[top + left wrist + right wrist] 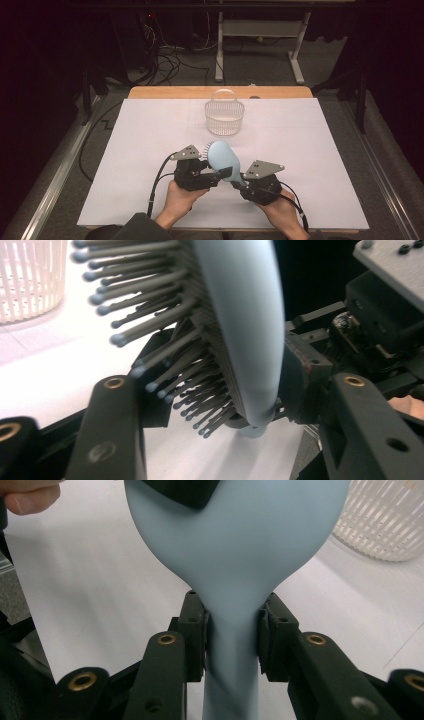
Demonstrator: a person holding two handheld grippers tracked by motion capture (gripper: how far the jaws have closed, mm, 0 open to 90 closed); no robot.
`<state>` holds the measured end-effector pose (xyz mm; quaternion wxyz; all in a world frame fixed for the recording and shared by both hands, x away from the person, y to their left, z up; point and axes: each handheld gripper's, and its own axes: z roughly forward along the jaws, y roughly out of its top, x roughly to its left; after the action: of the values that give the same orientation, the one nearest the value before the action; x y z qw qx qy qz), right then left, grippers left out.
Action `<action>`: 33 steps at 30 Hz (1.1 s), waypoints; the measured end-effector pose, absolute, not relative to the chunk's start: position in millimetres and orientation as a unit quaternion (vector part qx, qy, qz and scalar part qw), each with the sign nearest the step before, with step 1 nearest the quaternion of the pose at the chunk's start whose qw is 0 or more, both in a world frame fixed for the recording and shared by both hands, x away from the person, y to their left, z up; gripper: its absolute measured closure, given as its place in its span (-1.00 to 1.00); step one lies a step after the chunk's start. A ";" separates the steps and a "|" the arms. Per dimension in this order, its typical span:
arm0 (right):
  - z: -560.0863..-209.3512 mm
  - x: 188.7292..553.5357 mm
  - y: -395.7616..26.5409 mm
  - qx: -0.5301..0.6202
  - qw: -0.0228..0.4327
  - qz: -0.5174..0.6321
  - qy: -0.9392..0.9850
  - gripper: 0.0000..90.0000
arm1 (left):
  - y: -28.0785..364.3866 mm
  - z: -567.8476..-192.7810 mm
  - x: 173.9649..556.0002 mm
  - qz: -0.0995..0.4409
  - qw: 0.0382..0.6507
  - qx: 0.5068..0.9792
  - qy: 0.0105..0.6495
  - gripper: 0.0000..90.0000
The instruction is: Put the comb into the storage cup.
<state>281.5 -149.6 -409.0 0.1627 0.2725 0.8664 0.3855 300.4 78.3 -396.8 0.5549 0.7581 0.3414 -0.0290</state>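
I judged the pale blue plastic paddle hairbrush [223, 159] light, rigid, slick-backed; right gripper [231, 635] clamped its handle, left gripper [227, 405] pinched its head.

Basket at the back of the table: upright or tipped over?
Upright. The basket stands on its base on the white table, open mouth up, handle arched above the rim.

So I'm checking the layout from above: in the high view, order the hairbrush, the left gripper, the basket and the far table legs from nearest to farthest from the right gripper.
1. Hairbrush: handle clamped in the right gripper.
2. Left gripper: just left, at the brush head.
3. Basket: farther up the white table, centre.
4. Table legs: on the floor beyond the table.
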 end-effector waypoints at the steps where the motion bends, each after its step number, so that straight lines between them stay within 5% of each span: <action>1: -409.0 281.4 -149.4 0.272 0.162 0.386 0.866 0.54 | 78.3 -396.0 299.9 -0.029 0.555 0.759 0.340 0.05; 33: -406.7 280.9 -148.8 0.259 0.156 0.405 0.863 0.46 | 79.8 -386.7 295.1 -0.023 0.557 0.765 0.322 0.15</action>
<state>280.9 -148.8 -406.7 0.1565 0.2591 0.8629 0.4048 295.1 79.8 -386.7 0.5574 0.7648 0.3221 -0.0234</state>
